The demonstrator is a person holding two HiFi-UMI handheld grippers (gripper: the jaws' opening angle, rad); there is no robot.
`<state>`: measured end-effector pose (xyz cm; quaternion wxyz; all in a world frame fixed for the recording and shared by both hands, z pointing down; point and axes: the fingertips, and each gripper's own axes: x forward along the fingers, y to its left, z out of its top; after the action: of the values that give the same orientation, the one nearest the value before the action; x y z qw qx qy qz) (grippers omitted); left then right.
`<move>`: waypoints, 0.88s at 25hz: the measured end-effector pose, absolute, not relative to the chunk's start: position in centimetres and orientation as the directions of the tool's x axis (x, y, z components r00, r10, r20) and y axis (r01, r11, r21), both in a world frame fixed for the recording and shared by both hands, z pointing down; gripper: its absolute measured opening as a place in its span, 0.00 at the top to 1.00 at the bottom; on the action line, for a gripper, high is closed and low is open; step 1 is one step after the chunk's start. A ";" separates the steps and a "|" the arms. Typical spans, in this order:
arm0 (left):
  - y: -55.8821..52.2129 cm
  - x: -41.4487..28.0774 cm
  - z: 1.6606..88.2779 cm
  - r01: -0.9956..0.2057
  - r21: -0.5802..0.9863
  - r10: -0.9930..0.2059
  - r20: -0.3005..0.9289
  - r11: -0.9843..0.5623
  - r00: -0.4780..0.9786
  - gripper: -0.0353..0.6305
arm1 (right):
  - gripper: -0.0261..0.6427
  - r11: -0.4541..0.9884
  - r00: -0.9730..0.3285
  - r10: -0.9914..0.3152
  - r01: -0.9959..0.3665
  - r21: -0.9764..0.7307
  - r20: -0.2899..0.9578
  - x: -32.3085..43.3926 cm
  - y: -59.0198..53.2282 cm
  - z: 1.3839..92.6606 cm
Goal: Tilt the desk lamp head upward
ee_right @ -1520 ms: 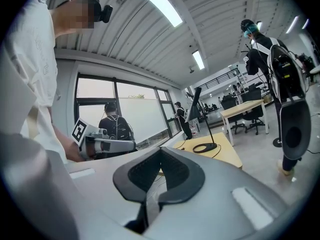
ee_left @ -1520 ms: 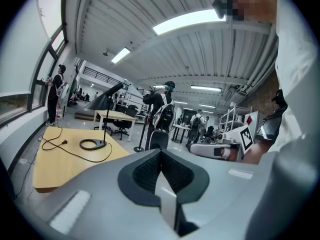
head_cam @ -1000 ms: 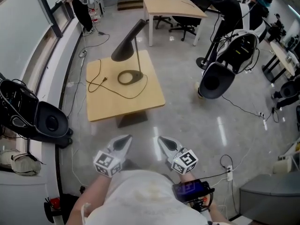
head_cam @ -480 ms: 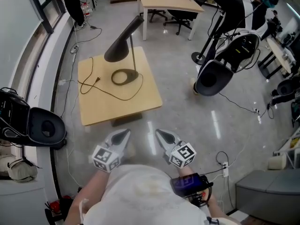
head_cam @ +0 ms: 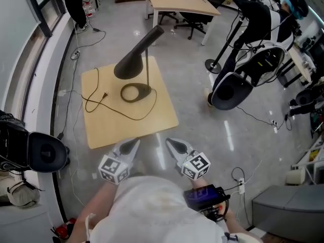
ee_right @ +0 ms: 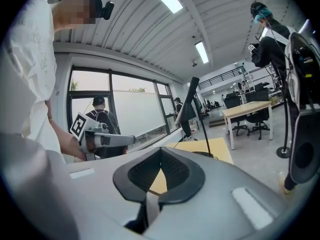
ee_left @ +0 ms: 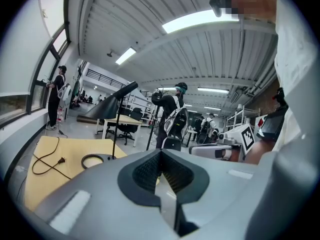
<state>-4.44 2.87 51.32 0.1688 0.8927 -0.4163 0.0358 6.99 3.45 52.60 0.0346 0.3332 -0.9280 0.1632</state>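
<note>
Left gripper in the lower middle of the head view: jaws clenched together, nothing between them, touching nothing. Right gripper just beside it: jaws also pressed shut and empty. Both tips sit at the near edge of the wooden table. The desk lamp stands on that table in the upper centre-left, with its round base flat, its head angled down-left, its cord loose on top, well apart from both grippers.

black lamp, tan table
</note>
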 end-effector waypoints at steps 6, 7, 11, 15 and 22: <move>-0.1 -6.9 51.3 -0.743 0.281 -0.724 0.189 -0.607 0.663 0.94 | 0.94 0.720 -0.761 -0.621 -0.649 -0.246 0.188 5.1 0.5 52.0; -0.6 -7.3 51.3 -0.742 0.281 -0.723 0.187 -0.609 0.665 0.94 | 0.94 0.720 -0.758 -0.624 -0.652 -0.238 0.189 4.7 0.0 51.8; -2.4 -8.5 51.0 -0.736 0.272 -0.719 0.177 -0.620 0.672 0.94 | 0.94 0.714 -0.748 -0.638 -0.664 -0.222 0.184 3.8 -1.8 51.5; -3.5 -9.4 51.0 -0.741 0.273 -0.726 0.174 -0.614 0.665 0.94 | 0.94 0.719 -0.751 -0.631 -0.661 -0.216 0.195 3.2 -2.8 51.4; -4.9 -8.7 51.4 -0.750 0.283 -0.732 0.191 -0.597 0.654 0.94 | 0.94 0.721 -0.762 -0.617 -0.647 -0.250 0.194 3.5 -5.1 52.1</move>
<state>-8.72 -4.86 51.44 0.1710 0.8933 -0.4148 0.0273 3.47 -5.06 52.09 0.0484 0.3412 -0.9262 0.1527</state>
